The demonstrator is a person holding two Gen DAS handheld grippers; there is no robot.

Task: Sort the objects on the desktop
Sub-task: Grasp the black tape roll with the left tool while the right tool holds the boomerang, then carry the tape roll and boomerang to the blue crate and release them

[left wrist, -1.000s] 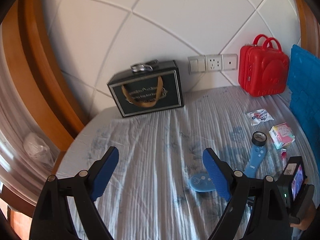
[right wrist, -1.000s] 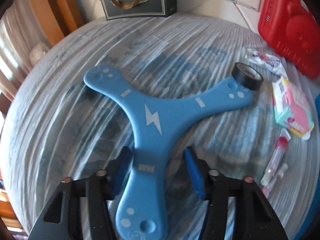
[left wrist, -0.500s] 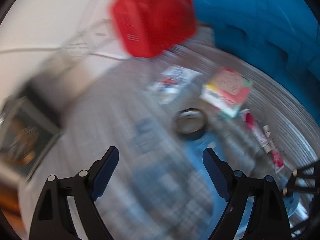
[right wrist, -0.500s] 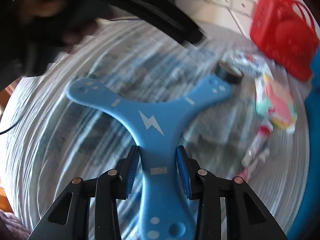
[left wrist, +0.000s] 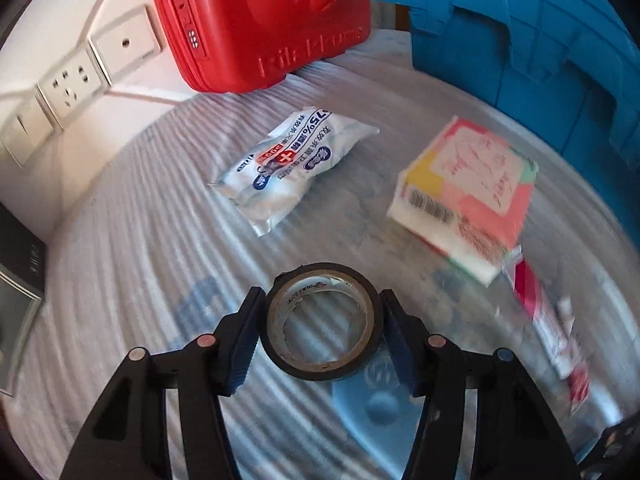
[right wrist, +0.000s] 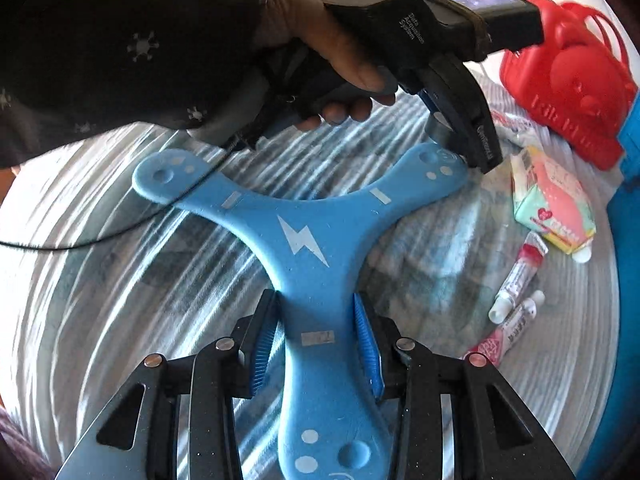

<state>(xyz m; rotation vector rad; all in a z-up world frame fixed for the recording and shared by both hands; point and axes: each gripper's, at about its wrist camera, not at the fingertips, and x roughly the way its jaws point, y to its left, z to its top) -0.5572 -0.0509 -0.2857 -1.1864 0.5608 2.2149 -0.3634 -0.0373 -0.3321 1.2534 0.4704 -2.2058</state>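
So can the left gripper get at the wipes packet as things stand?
Probably not yet: the left gripper is shut on the tape roll. The wipes packet lies unobstructed on the cloth ahead, once the roll is dropped.

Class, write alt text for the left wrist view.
The left gripper is shut on a black tape roll above a striped cloth. Beyond lie a wipes packet, a pink box and a red case.
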